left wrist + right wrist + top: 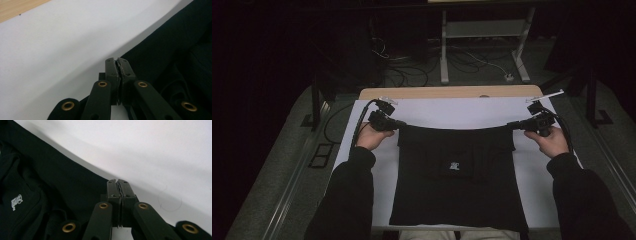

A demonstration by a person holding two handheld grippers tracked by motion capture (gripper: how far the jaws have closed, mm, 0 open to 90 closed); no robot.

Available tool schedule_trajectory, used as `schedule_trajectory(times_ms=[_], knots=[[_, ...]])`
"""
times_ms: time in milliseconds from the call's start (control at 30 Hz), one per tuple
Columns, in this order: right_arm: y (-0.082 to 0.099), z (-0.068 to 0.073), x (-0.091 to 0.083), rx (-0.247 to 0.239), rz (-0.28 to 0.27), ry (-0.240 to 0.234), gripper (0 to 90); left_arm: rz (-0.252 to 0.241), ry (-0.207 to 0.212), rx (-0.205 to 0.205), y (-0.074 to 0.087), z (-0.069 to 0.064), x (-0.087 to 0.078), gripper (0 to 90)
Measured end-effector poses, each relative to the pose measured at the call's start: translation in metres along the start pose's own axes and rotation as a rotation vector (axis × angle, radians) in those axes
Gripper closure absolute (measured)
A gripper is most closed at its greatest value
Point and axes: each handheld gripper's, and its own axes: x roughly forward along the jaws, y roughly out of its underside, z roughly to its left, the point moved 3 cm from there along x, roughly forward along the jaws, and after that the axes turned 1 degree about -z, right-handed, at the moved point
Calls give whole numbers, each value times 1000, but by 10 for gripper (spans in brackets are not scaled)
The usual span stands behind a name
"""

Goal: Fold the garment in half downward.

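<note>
A black garment held taut by its two far corners

The black garment point(459, 175) is spread on the white-covered tabletop point(462, 112), its far edge stretched crosswise between the two hands. The left hand-held gripper point(398, 124) is clamped shut on the far left corner, the right hand-held gripper point(514, 125) on the far right corner. The cloth's body lies toward the person from both, so any fold is judged to run along that near-far axis, with neither hand nearer.

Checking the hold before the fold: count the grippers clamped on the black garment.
2. The left gripper pinches the far left corner of the black garment; the right gripper pinches its far right corner. Both are shut on the cloth's top edge.
</note>
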Motion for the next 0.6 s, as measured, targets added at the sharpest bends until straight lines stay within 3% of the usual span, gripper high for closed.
schedule_trajectory(times_ms=[600], knots=[[-14,-7,6,12,-22,17,874,-39,-8,-37,-6,9,4,870]])
